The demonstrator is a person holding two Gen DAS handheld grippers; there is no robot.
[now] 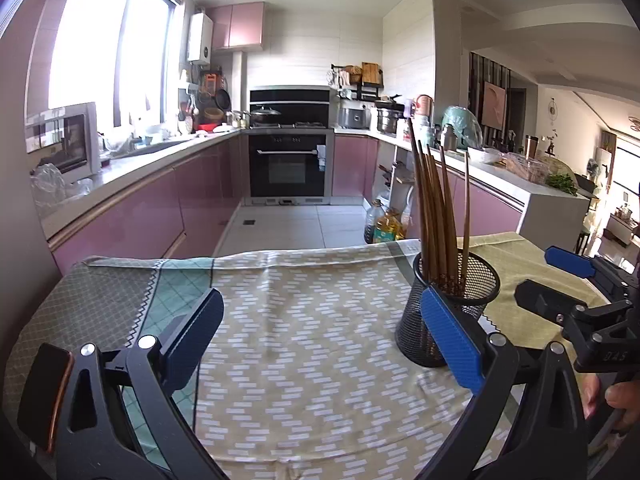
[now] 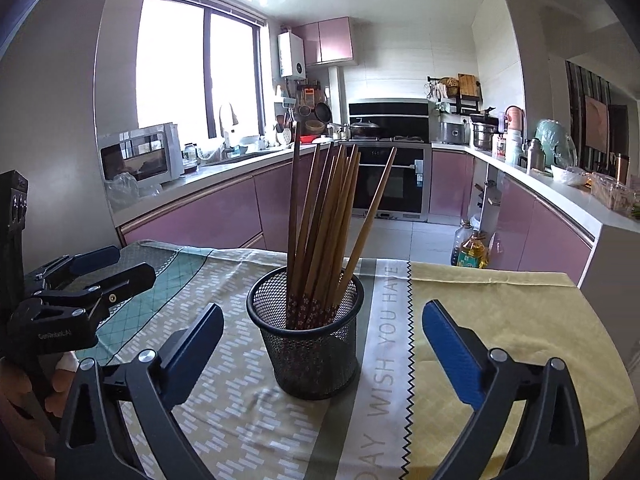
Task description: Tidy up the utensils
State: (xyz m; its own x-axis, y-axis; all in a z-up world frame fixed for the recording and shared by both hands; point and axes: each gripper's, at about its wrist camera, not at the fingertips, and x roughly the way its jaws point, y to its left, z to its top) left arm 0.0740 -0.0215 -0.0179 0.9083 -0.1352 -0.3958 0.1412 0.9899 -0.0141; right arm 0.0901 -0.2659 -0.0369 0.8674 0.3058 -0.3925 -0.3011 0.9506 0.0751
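**Chopsticks standing in one mesh cup**

One black wire-mesh cup (image 2: 306,336) stands on the bench covered by a patterned green and yellow cloth (image 2: 500,320). In it stands a bundle of brown wooden chopsticks (image 2: 328,220), about ten, leaning apart at the tops; the exact count I cannot tell. The right gripper (image 2: 323,350) has its blue fingers (image 2: 452,354) wide apart on both sides of the cup, touching nothing. The left gripper (image 1: 322,338) is also wide open and empty, with the cup just beside its right finger.
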